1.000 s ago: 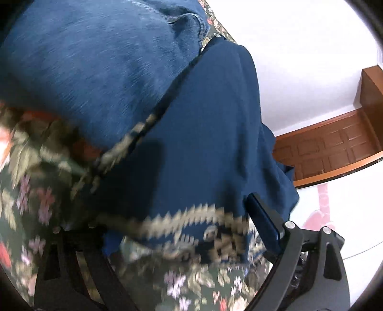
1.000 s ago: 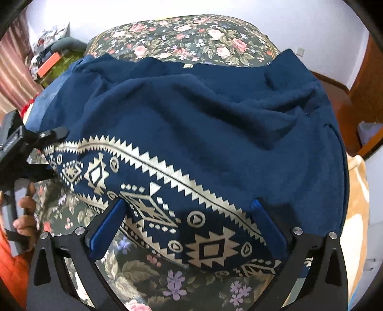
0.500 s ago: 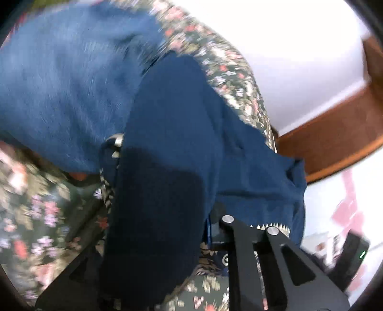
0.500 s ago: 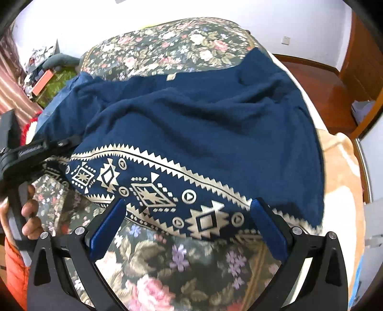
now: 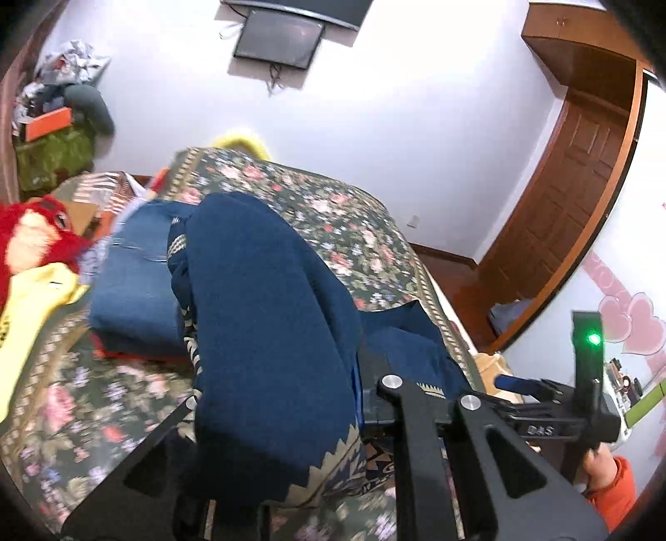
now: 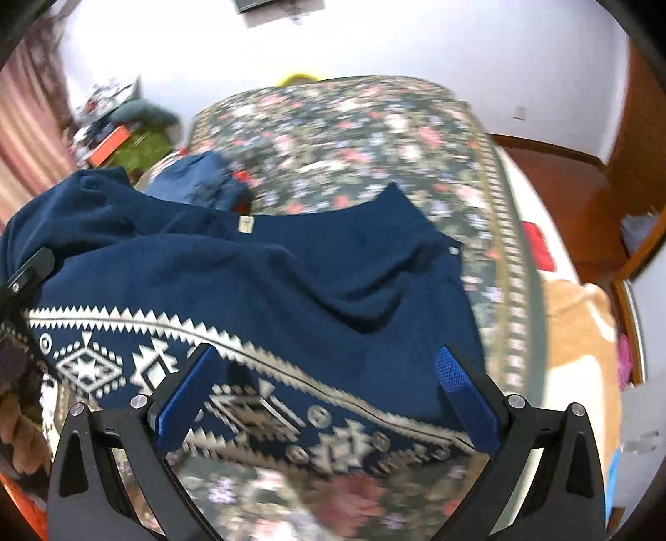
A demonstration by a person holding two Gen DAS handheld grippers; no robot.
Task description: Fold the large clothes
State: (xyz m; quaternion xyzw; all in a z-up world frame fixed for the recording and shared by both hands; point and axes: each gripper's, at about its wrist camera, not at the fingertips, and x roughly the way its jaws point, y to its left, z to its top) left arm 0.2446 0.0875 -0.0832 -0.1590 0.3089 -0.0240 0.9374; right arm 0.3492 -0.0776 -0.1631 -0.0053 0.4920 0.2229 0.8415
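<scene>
since a second ago you lifted the navy garment (image 5: 266, 333) off the bed (image 5: 333, 224) — left hand-held gripper (image 5: 291, 416) clamped on its hem, right hand-held gripper (image 6: 329, 395) wide open, empty — so one-sided hold could let it sag and twist.

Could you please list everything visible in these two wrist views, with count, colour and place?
garment: one, navy with cream patterned hem, spread on the bed, one edge lifted by the left gripper
jeans: one, blue, folded, on the bed beyond the garment
bedspread: one, dark floral, covering the bed
screen: one, black, on the white wall
door: one, brown wood, far right
clutter pile: mixed colours, far left corner
left gripper: one, black, shut on the garment
right gripper: one, black with blue pads, open over the hem
</scene>
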